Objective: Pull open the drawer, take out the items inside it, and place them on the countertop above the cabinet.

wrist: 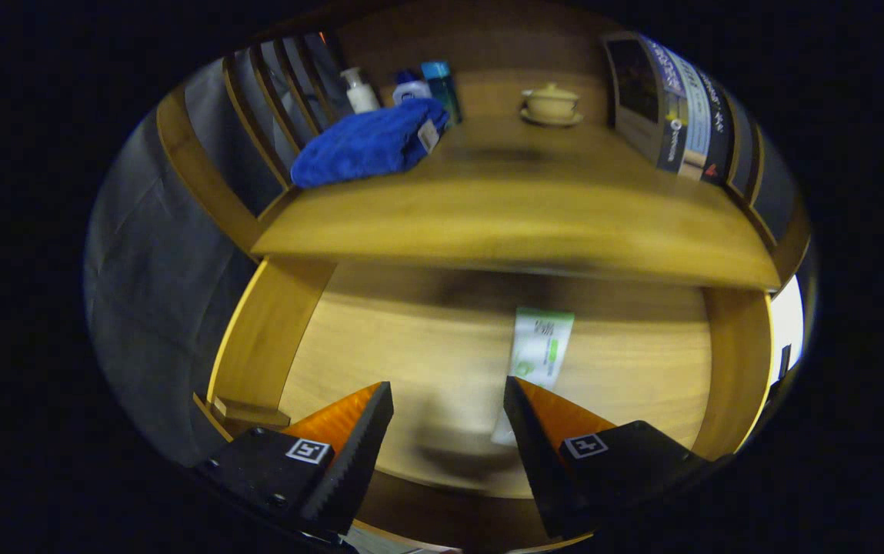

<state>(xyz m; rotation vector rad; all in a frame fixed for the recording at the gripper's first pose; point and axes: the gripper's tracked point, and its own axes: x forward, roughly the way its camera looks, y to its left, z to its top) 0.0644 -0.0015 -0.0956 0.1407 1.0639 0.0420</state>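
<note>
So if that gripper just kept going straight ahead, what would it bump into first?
Probably the tube lying in the open drawer, just ahead of the gripper; its open jaws hold nothing. Depth is hard to judge.

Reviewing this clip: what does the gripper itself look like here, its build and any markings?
The gripper has two wedge-shaped fingers tapering to points, with serrated inner edges. Each finger sits in a black block-like mount fixed with small screws, and each mount carries a square black-and-white fiducial tag. No cables or sleeve are visible.
</note>
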